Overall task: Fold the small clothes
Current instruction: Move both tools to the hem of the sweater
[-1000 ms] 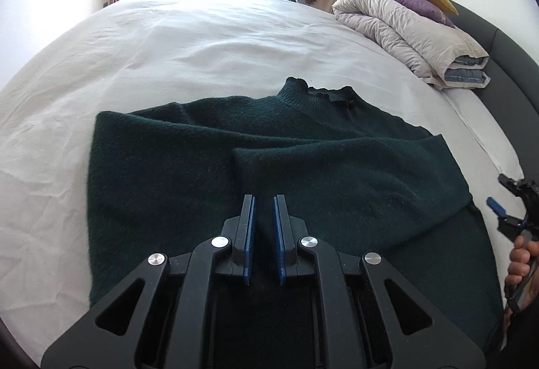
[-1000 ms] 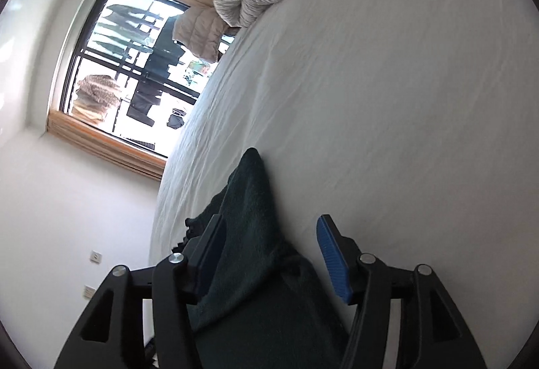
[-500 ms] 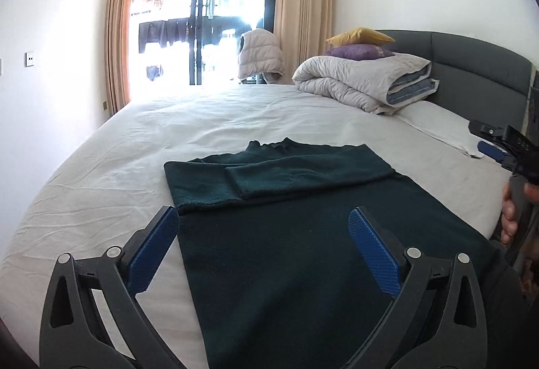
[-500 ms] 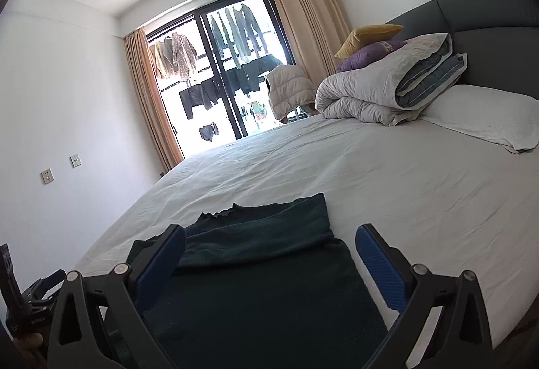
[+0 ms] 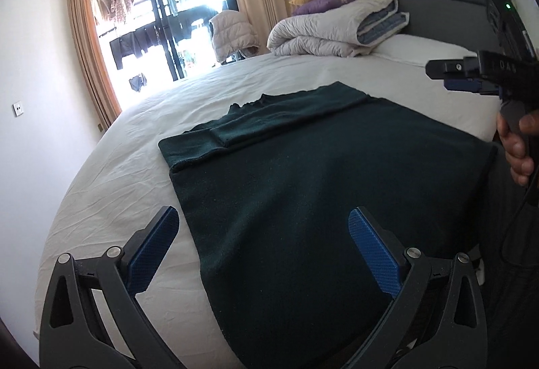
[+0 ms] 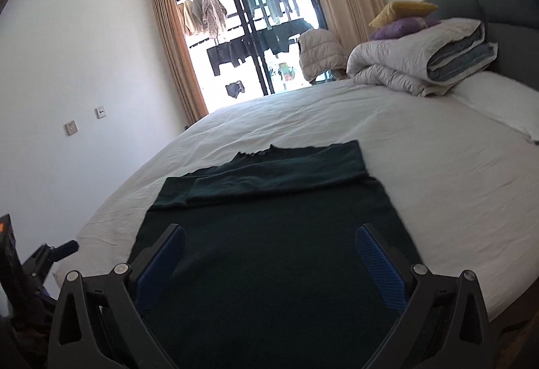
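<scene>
- A dark green sweater (image 5: 323, 187) lies flat on the white bed (image 5: 111, 187), near the front edge.
- Its two sleeves (image 5: 269, 123) are folded across the top part, one on the other, just under the neck (image 6: 256, 151).
- The bottom part of the sweater is smooth and reaches the near edge of the bed.
- The left gripper (image 5: 266, 247) is wide open and holds nothing. Its blue pads (image 5: 151, 251) sit one on each side, with the left pad over the white sheet and the right pad over the sweater.
- The right gripper (image 6: 269, 264) is wide open too and holds nothing. Both of its blue pads are over the bottom part of the sweater.
- In the left wrist view a hand (image 5: 517, 146) holds the handle of the right gripper at the right edge of the sweater.
- On the left wall are a light switch (image 6: 100, 113) and a socket (image 6: 70, 128).
- Behind the bed is a big window (image 6: 249, 35) with clothes hanging outside and tan curtains (image 6: 178, 55) on both sides.
- A puffy jacket (image 6: 320, 54) hangs next to the window.
- At the far right a folded grey quilt (image 6: 421, 60) sits on the bed, with a purple pillow (image 6: 397, 28) and a yellow pillow (image 6: 404, 10) behind it.
- A white pillow (image 6: 498, 99) lies by the grey headboard (image 6: 505, 5).
- Nothing lies on the sweater between the grippers.
</scene>
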{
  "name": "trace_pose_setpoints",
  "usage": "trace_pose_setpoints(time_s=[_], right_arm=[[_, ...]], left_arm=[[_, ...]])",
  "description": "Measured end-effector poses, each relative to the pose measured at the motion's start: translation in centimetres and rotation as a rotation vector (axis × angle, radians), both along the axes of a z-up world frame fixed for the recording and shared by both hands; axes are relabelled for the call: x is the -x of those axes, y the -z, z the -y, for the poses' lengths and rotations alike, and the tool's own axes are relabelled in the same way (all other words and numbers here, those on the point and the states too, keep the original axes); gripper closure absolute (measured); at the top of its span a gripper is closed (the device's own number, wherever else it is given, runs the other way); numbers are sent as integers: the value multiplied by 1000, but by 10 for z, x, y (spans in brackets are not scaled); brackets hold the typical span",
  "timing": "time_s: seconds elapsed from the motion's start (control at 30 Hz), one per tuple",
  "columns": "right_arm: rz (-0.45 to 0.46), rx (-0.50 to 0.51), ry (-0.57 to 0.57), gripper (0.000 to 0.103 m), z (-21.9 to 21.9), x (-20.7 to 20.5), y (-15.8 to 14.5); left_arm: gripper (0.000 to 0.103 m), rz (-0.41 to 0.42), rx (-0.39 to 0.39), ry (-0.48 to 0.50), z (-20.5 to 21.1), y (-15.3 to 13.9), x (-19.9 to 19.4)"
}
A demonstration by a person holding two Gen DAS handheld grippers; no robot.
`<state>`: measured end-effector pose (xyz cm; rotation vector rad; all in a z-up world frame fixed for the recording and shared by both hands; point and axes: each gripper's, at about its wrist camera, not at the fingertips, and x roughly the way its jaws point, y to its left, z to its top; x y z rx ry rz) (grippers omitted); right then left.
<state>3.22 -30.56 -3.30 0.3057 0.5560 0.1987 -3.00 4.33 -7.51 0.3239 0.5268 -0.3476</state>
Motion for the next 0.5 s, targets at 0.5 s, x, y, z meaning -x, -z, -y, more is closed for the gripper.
trace_pose_setpoints(time_s=[0.5], right_arm=[[-165, 28, -107, 19, -19, 7, 41]], left_arm=[[0, 137, -512, 269, 26, 65, 62]])
